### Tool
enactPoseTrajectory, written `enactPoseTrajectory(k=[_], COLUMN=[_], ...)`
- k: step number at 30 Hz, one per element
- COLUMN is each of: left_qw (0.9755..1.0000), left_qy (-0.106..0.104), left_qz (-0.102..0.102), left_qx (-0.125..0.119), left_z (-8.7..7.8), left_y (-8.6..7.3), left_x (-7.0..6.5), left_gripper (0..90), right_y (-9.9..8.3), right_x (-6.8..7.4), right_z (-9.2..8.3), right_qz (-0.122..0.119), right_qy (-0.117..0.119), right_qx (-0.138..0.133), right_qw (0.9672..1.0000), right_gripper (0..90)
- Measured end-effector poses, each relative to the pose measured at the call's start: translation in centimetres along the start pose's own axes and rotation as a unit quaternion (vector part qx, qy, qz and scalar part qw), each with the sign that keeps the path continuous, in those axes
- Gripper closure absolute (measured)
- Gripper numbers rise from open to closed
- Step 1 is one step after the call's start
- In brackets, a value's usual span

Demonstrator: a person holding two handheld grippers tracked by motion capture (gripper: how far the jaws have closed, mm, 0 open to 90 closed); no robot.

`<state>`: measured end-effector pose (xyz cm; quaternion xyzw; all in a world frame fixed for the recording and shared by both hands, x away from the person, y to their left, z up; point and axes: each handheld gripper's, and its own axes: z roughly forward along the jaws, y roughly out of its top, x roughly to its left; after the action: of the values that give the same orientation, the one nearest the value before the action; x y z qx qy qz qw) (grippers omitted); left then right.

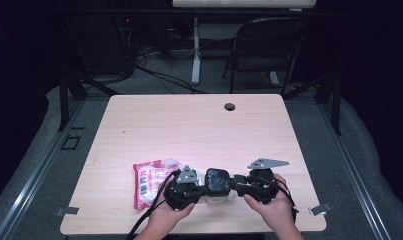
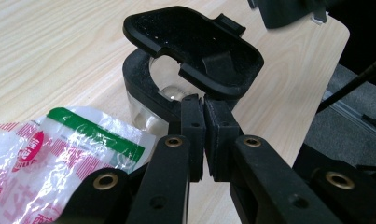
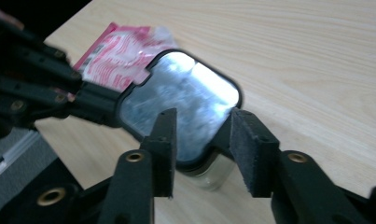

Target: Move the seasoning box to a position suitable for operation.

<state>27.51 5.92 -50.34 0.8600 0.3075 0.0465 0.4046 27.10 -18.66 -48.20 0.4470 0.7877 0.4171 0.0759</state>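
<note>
My left gripper [image 2: 204, 135] has its jaws pressed together on the near edge of the black flip lid [image 2: 195, 46], which stands tilted up, its underside toward me. Under the lid at twelve o'clock sits the jar [image 2: 150, 88]: a black collar with a round mouth over clear glass, resting on the table [image 2: 55, 42]. My right gripper [image 3: 202, 149] has its jaws apart, one on each side of the lid's near rim; the pads do not look pressed onto it, though the blur keeps me from telling whether one touches. From here the lid's top is shiny, the glass body shows beneath it, and my left gripper comes in at nine o'clock. A pink and white plastic packet [image 1: 149, 181] lies just beyond, at nine o'clock of the jar from above, near the table's front edge.
</note>
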Motion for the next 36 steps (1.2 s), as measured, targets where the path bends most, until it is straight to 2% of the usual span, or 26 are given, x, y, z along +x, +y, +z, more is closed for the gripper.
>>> enactPoseTrajectory(k=[3,4,5,6,7,8,10,12,14,16,17,18,19,20,21,23,28,33,34,36], left_qw=[1.0000,1.0000,1.0000,1.0000,1.0000,1.0000,1.0000,0.9999,0.9998,0.9998,0.9998,0.9998,0.9997,0.9996,0.9996,0.9991,0.9983,0.9977,0.9978,0.9981], left_qy=[0.003,0.003,0.003,0.003,0.004,0.005,0.005,0.003,0.002,0.004,0.004,0.005,0.008,0.017,0.017,0.035,0.056,0.064,0.058,0.054], left_qz=[-0.001,-0.002,0.000,0.000,0.000,0.002,0.002,0.002,0.002,0.007,0.007,0.008,0.009,0.012,0.012,0.015,-0.009,-0.023,-0.030,-0.031], left_qx=[-0.001,-0.002,0.000,0.000,-0.002,-0.003,-0.005,-0.014,-0.020,-0.019,-0.019,-0.020,-0.020,-0.019,-0.019,-0.017,-0.008,0.000,0.003,0.005], left_z=[-0.1,-0.1,-0.2,-0.2,-0.2,-0.3,-0.4,-0.5,-0.6,-0.5,-0.5,-0.5,-0.4,-0.2,-0.2,0.0,0.8,1.4,1.8,1.9], left_y=[0.3,0.5,0.6,0.6,0.8,1.1,1.3,1.9,2.2,2.5,2.5,2.5,2.5,2.5,2.5,2.3,1.9,1.6,1.5,1.4], left_x=[-0.1,-0.1,-0.1,-0.1,-0.1,-0.2,-0.2,-0.4,-0.5,-0.7,-0.7,-0.7,-0.7,-0.7,-0.7,-0.5,0.4,0.9,0.9,1.0], left_gripper=[85.9,85.0,84.5,83.7,83.7,82.4,80.7,78.5,77.3,74.2,72.9,72.0,72.0,67.5,64.6,61.3,54.3,51.0,51.1,52.8], right_y=[-0.2,-0.2,-0.2,-0.2,-0.5,-0.1,-0.1,-0.2,-0.2,-0.5,-0.5,-0.6,-0.6,-0.6,-0.6,-0.6,-0.4,-0.4,-0.4,-0.4], right_x=[1.3,2.0,2.4,2.4,2.7,3.1,3.3,3.8,3.8,3.7,3.7,3.5,3.5,3.3,3.3,3.1,3.0,2.8,2.8,2.7], right_z=[0.3,0.5,0.6,0.6,1.1,0.5,0.5,0.7,0.9,1.4,1.4,1.5,1.5,1.4,1.4,1.2,0.8,0.6,0.5,0.5], right_qz=[-0.034,-0.059,-0.069,-0.069,-0.072,-0.093,-0.097,-0.113,-0.115,-0.124,-0.124,-0.121,-0.121,-0.107,-0.107,-0.103,-0.086,-0.077,-0.079,-0.078], right_qy=[-0.002,-0.007,-0.007,-0.007,-0.008,-0.011,-0.013,-0.026,-0.029,-0.049,-0.049,-0.062,-0.062,-0.056,-0.056,-0.051,-0.042,-0.039,-0.041,-0.040], right_qx=[0.019,0.027,0.023,0.023,-0.019,0.026,0.025,0.023,0.022,0.018,0.018,0.012,0.012,0.008,0.008,0.004,0.001,-0.003,-0.004,-0.006], right_qw=[0.9992,0.9979,0.9973,0.9973,0.9972,0.9952,0.9949,0.9929,0.9927,0.9909,0.9909,0.9906,0.9906,0.9927,0.9927,0.9934,0.9954,0.9963,0.9961,0.9961], right_gripper=[55.5,52.9,51.8,51.8,51.2,49.6,48.6,46.0,45.4,45.5,45.5,49.3,49.3,50.0,50.0,52.6,55.5,58.6,59.4,60.1])
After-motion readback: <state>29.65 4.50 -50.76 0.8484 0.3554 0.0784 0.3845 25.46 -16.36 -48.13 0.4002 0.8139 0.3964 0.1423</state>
